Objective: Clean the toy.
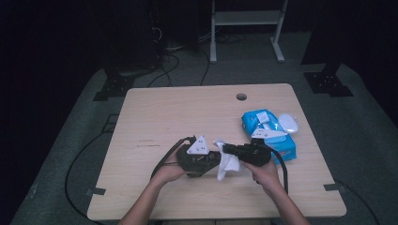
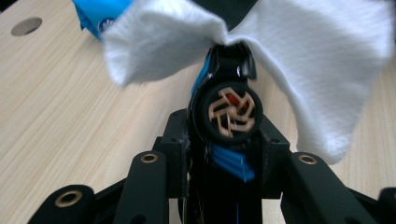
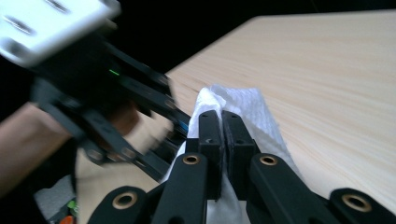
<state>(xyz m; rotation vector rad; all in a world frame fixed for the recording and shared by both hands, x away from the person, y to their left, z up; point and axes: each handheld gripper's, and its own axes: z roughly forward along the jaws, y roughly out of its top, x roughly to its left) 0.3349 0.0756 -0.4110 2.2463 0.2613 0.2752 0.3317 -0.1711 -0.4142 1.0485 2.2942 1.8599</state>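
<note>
We're working over the wooden table (image 1: 155,117), blue wipes pack (image 1: 267,133) parked aside — right gripper (image 3: 222,123) is pinching the white wipe (image 2: 317,74) shut, draping it over a small black tool (image 2: 229,109) that the left gripper (image 2: 224,135) is clamping — probably steadying it for wiping.

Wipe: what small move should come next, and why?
Probably rub the wipe down along the black object. The right gripper pinches the wipe, which already drapes over the object's tip, and the left gripper clamps the object steady.
</note>
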